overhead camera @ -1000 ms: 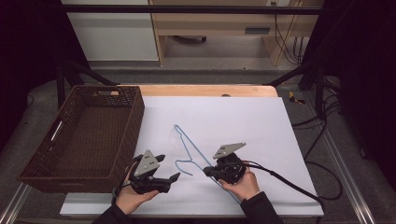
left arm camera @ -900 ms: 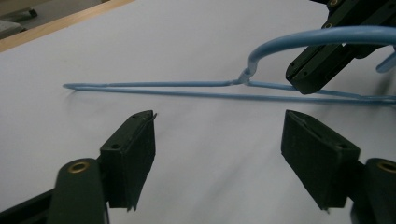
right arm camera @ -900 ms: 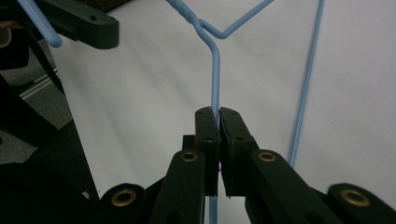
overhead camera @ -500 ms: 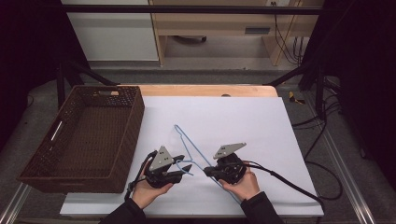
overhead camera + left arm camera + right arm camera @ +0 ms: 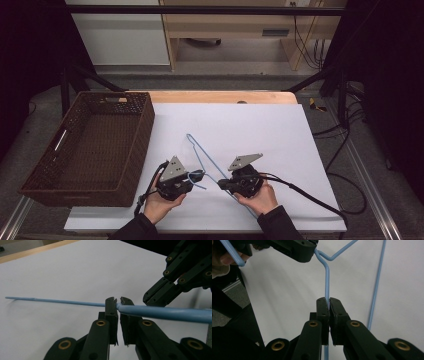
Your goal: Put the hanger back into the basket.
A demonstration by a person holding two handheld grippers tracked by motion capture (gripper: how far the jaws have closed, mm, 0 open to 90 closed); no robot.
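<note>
Blue wire hanger [image 5: 202,159] lies between both grippers: left gripper [image 5: 192,177] has just been closing and now clamps its neck, right gripper [image 5: 222,184] pinches the arm beside it.

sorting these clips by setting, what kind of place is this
Most likely a lab or workshop bench set up for recording, not a home. A table under a plain white sheet stands in a dark metal frame, loose cables trail over the floor, and a bare wooden desk stands behind.
</note>
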